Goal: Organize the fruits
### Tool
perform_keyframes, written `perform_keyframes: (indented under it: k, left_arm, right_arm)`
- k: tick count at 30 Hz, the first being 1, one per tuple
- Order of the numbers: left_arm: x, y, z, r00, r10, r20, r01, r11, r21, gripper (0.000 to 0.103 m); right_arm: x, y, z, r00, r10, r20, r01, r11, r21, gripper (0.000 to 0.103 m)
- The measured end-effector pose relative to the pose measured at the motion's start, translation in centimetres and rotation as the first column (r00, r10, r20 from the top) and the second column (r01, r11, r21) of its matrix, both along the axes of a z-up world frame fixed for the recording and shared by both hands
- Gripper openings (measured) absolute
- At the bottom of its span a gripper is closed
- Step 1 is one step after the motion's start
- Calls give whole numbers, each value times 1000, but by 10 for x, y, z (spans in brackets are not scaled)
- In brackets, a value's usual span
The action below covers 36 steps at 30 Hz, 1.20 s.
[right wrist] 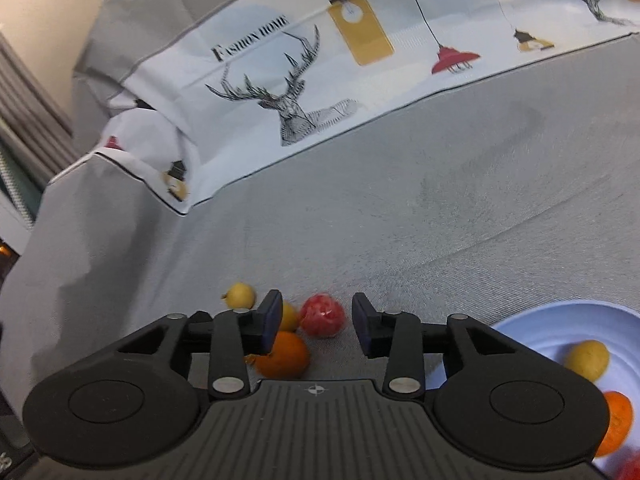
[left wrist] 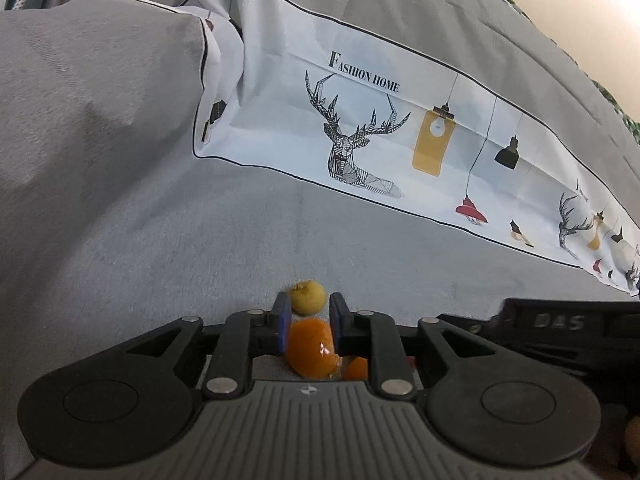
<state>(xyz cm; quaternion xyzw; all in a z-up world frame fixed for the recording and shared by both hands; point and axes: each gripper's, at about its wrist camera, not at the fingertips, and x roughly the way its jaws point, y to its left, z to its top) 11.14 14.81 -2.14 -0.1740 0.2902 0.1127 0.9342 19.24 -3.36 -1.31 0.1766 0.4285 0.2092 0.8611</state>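
The left claw [left wrist: 306, 320] grips a round, glossy orange fruit [left wrist: 310, 346] (light, slippery; hold its widest middle); the right claw [right wrist: 316, 322] gapes open.

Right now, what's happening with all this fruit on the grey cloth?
A person is sorting fruit using two tools. The left hand-held gripper has its fingers on either side of a round orange fruit. The right hand-held gripper is open, empty, facing a red round fruit. A pale blue plate already holds several fruits.
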Motion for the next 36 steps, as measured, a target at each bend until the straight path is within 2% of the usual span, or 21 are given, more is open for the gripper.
perform_keyframes:
  k: [2,8,10,11,18,22,25,27,28,32,36]
  left_arm:
    - [5,1,-1,1000,-6,-1,6,1000,-6,32]
    - [18,3,-5,1000,2,-21,-2,1000,2,32]
    - [23,7,-9,999,-2,-39,1,1000,-20,36]
    - [26,7,-11,999,-5,-51,3,1000,-29,41]
    - [39,17,-17,997,9,-74,-13,998,-54,41]
    - [46,21,-22,995,-2,-98,-5,997,-76,40]
    - [48,21,-23,995,-14,-98,7,998,-69,39]
    - [49,19,-24,995,-31,-97,24,997,-69,29]
    - [49,18,-24,995,-42,-94,36,997,-69,28]
    - [43,11,-19,996,-45,-75,44,999,-11,28]
    - [26,7,-10,999,-30,-33,31,999,32,28]
  right_arm:
    - [6,6,-5,1000,-1,-18,1,1000,-22,41]
    - [16,21,-13,999,3,-34,-6,996,-90,41]
    - [19,23,-15,999,7,-40,-11,996,-90,41]
    - [20,25,-15,999,11,-41,-15,996,-93,41]
    - [19,30,-18,998,47,-38,-50,995,-88,41]
    - [18,34,-19,997,75,-28,-77,993,-93,34]
    - [17,35,-20,996,90,-26,-92,991,-95,32]
    - [17,35,-20,995,94,-18,-96,991,-95,31]
    - [16,35,-19,996,89,-13,-90,991,-97,31]
    - [13,30,-14,998,69,10,-68,995,-78,30]
    - [0,22,0,995,70,69,-66,996,-63,30]
